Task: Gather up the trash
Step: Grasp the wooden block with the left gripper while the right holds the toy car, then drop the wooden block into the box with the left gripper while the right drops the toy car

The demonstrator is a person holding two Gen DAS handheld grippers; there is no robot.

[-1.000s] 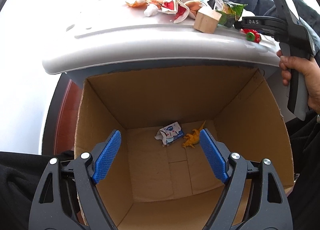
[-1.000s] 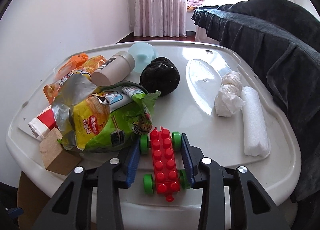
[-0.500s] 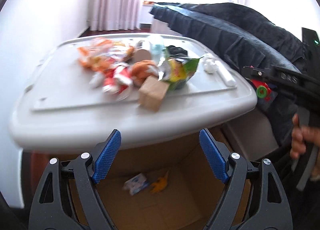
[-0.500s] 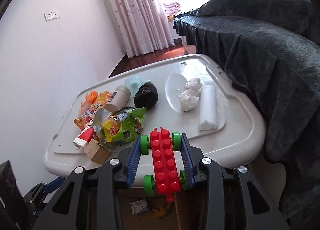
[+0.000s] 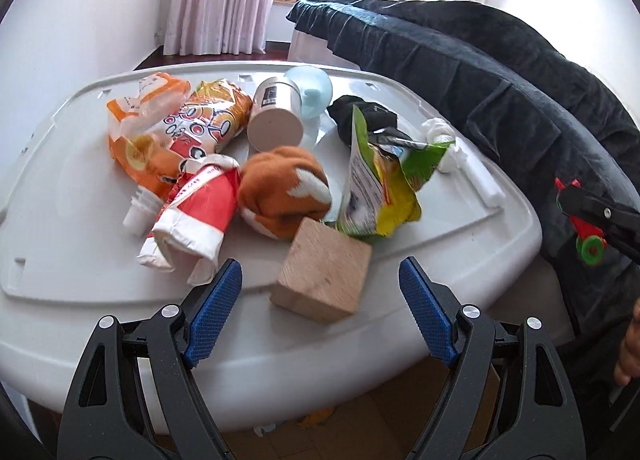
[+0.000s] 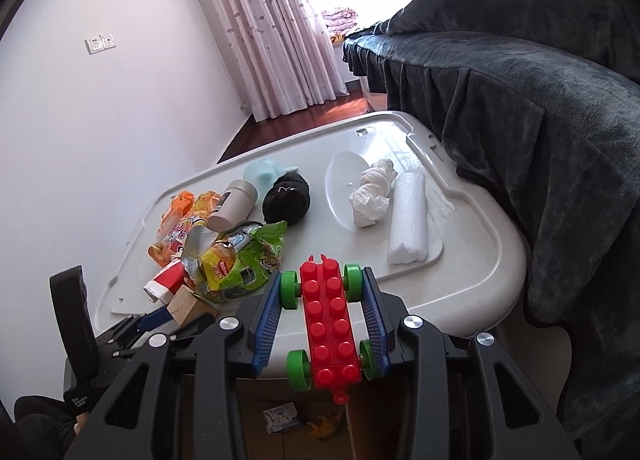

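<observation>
My right gripper is shut on a red toy block car with green wheels, held off the near edge of the white table, above a cardboard box. The car also shows at the right edge of the left wrist view. My left gripper is open and empty, just in front of a wooden block at the table's near edge. Behind the block lie a green snack bag, a red and white carton and orange wrappers.
An orange plush, a beige cup, a black sock ball, crumpled tissue and a white foam roll lie on the table. A dark-covered bed runs along the right. The box holds a small carton and a yellow toy.
My left gripper rose out of the box and now faces the tabletop by the wooden block. My right gripper lifted the red car off the table and drew back over the box.
</observation>
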